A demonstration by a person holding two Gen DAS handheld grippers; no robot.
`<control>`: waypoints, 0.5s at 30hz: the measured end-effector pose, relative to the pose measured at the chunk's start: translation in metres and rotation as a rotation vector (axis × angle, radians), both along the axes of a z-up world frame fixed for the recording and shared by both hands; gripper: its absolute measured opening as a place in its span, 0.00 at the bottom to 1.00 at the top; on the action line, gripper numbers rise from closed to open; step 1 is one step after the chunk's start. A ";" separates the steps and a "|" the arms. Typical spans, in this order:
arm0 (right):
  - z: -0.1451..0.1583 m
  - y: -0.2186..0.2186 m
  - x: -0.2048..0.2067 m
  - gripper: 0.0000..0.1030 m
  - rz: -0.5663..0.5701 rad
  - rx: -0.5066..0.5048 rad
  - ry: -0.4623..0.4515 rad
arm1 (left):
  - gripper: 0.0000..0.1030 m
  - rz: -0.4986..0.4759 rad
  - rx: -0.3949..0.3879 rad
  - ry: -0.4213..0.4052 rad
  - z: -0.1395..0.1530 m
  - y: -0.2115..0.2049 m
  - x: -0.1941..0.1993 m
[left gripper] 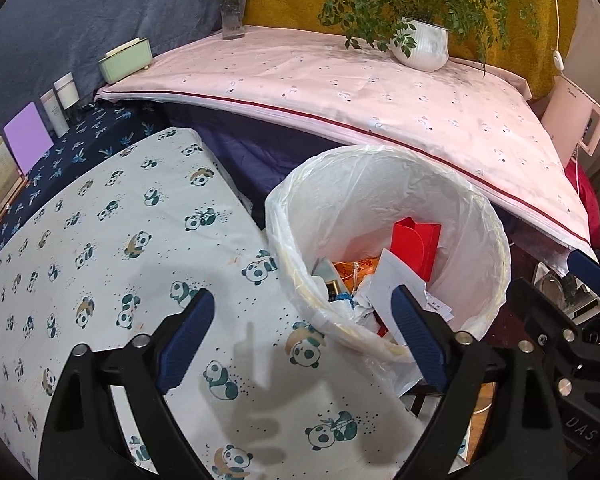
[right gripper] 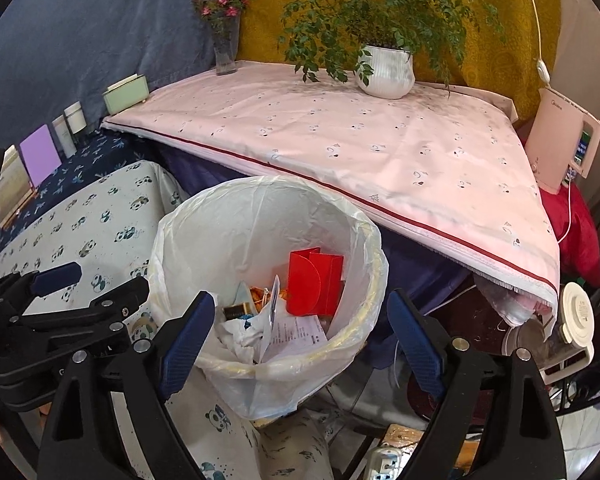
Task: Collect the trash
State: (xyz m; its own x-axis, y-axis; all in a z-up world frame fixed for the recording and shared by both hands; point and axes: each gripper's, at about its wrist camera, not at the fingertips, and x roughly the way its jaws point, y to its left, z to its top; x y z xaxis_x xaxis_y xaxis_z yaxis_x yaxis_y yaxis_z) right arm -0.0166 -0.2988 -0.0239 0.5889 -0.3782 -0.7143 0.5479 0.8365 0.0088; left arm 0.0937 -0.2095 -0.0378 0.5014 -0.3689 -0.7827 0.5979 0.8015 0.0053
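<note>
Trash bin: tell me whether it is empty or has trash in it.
The trash bin has trash in it, partly filled: a red folded card, crumpled papers and wrappers lie at the bottom of its white liner.

Soft even light, sharp, fisheye-warped edges.

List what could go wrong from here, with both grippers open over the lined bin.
1. The left gripper has one finger close by the bin liner; closing or pulling away could snag the thin plastic.
2. The right gripper hangs over the bin rim; a careless move might tip the bin.
3. The red box stands tall among the papers and may topple out if jolted.
</note>
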 end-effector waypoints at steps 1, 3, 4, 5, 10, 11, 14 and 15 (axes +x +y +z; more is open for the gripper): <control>0.000 0.002 0.000 0.85 0.003 -0.001 0.004 | 0.86 0.008 0.001 -0.006 0.000 0.002 -0.001; 0.000 0.005 0.000 0.87 0.000 -0.015 0.014 | 0.87 0.019 0.010 -0.011 0.000 0.005 -0.002; 0.001 0.007 0.000 0.88 0.000 -0.024 0.018 | 0.87 0.023 0.012 -0.007 -0.001 0.007 -0.002; 0.001 0.009 0.000 0.88 0.002 -0.033 0.021 | 0.87 0.028 0.011 -0.002 -0.001 0.009 -0.002; 0.001 0.018 -0.002 0.93 0.012 -0.046 0.025 | 0.89 0.062 0.003 0.018 -0.002 0.022 -0.003; 0.001 0.019 -0.002 0.93 0.015 -0.047 0.030 | 0.90 0.067 0.004 0.018 -0.002 0.023 -0.004; -0.001 0.023 -0.002 0.93 0.032 -0.037 0.036 | 0.91 0.084 0.005 0.013 -0.002 0.029 -0.005; -0.002 0.024 -0.002 0.93 0.033 -0.035 0.037 | 0.91 0.087 0.004 0.015 -0.002 0.031 -0.005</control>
